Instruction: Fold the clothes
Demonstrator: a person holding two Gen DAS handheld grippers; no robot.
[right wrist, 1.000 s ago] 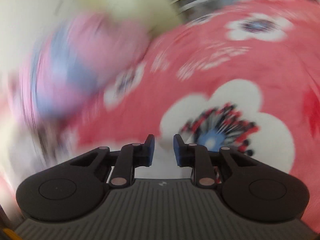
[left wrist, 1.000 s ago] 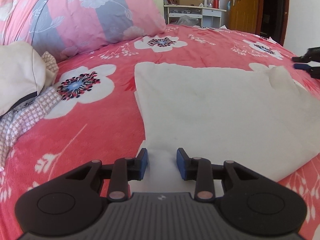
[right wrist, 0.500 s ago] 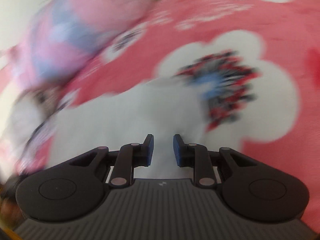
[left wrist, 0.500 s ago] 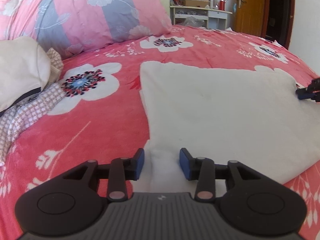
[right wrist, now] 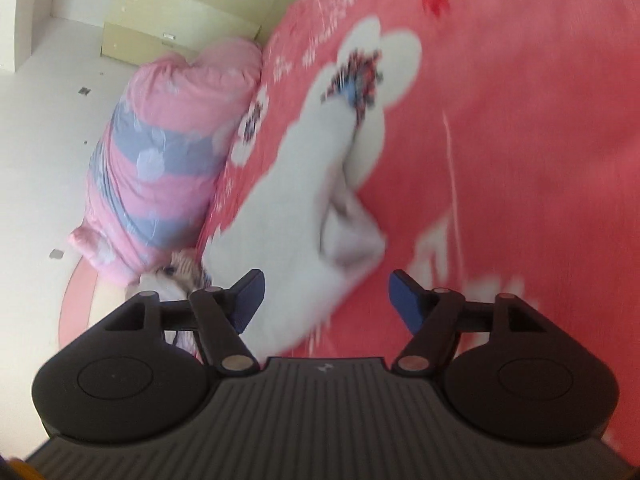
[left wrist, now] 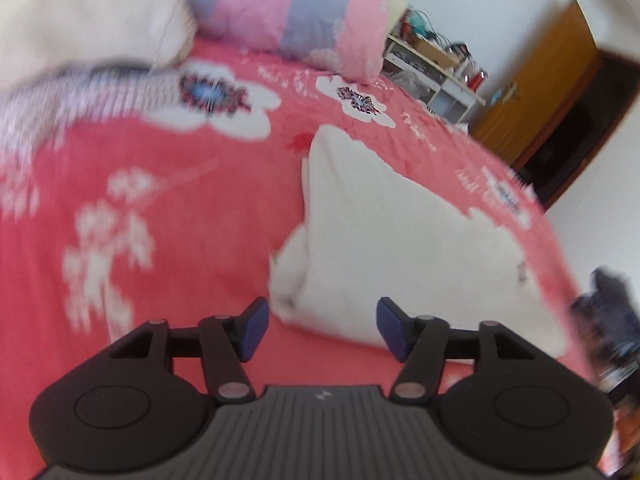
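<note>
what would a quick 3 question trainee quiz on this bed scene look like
1. True or false: the left tongs are shut on the white garment.
2. What does the white garment lie on?
A. a wooden floor
B. the red floral bedspread
C. the pink and grey pillow
3. Fill in: the right tongs are ____.

Key: 1 false, both tongs are open and grip nothing; 2 B; 3 open.

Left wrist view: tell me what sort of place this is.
Most likely a home bedroom. A bed with a red floral bedspread fills the view, a pink and grey pillow lies on it, and a wooden door stands beside a cluttered white shelf unit.
</note>
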